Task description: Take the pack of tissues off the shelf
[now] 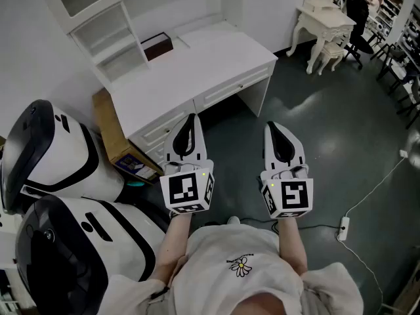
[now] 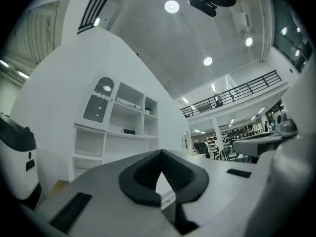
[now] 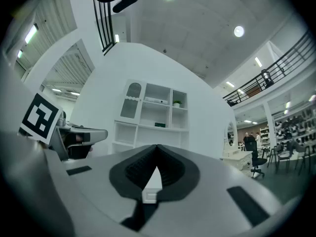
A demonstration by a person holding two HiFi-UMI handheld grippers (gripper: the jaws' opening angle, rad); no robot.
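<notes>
The pack of tissues (image 1: 156, 45) is a dark box low in the white shelf unit (image 1: 105, 25) at the back of the white desk (image 1: 197, 71). It shows as a small dark shape in the left gripper view (image 2: 129, 131) and in the right gripper view (image 3: 159, 125). My left gripper (image 1: 191, 118) is held before the desk's front edge, shut and empty, its jaw tips meeting (image 2: 160, 152). Beside it, over the dark floor, my right gripper (image 1: 272, 126) is also shut with nothing in it (image 3: 157, 146). Both point toward the desk, well short of the pack.
Two large white and black machines (image 1: 46, 156) (image 1: 72, 254) stand at my left, with a cardboard box (image 1: 111, 133) against the desk's side. A white dressing table (image 1: 325, 18) and a person (image 1: 357, 5) are at the back right. A power strip (image 1: 343, 227) lies on the floor.
</notes>
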